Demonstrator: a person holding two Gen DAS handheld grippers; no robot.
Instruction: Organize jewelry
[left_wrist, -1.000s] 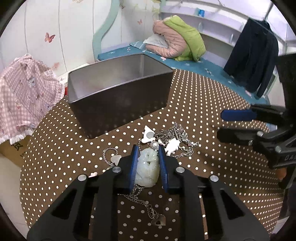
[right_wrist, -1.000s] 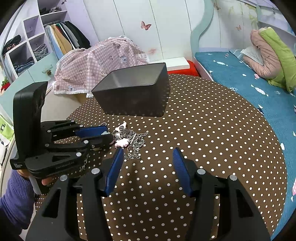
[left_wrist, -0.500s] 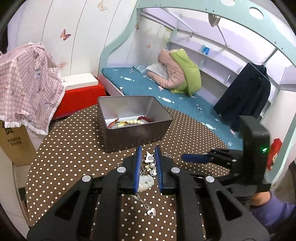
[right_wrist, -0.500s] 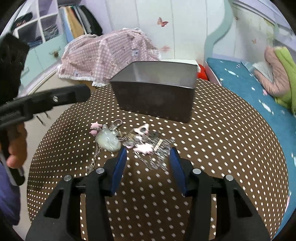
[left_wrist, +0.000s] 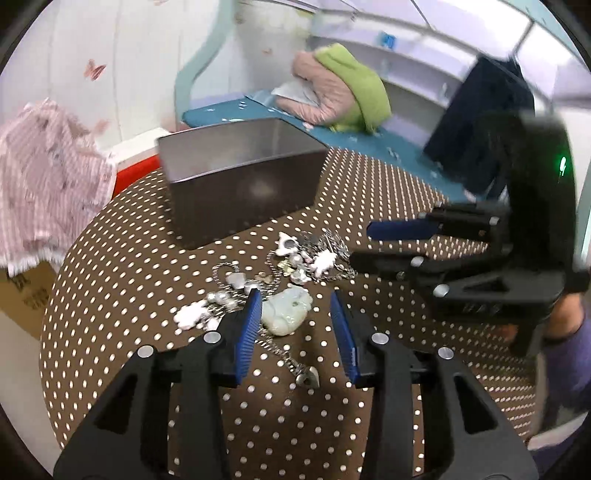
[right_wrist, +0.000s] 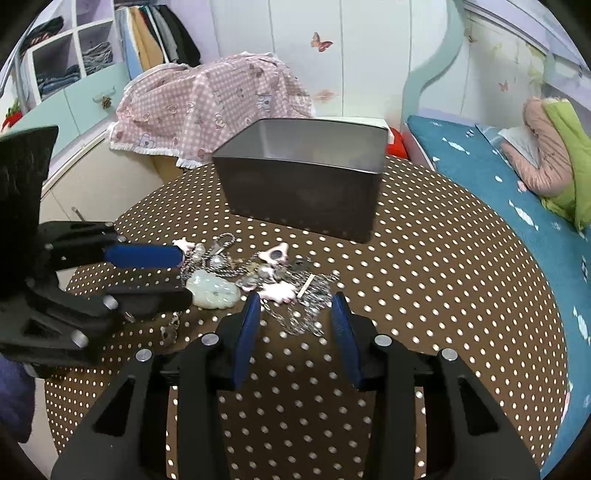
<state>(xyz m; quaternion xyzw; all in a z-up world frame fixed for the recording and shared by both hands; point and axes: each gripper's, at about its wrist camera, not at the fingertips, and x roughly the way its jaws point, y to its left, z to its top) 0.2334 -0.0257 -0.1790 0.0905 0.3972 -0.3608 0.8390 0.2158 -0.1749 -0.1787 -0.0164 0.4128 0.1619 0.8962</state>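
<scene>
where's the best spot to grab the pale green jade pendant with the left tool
Across the pendant's narrow middle, coming down from above. It lies flat on the dotted tablecloth, between the opening jaws of the left tool, and its chain trails toward the camera, so pinching the carved body probably avoids snagging links.

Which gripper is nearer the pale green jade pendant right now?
Left. The left gripper has the jade pendant lying between its opening jaws, by the left pad. The right gripper sits beside it over the tangled chains, jaws closing, pendant outside them.
</scene>
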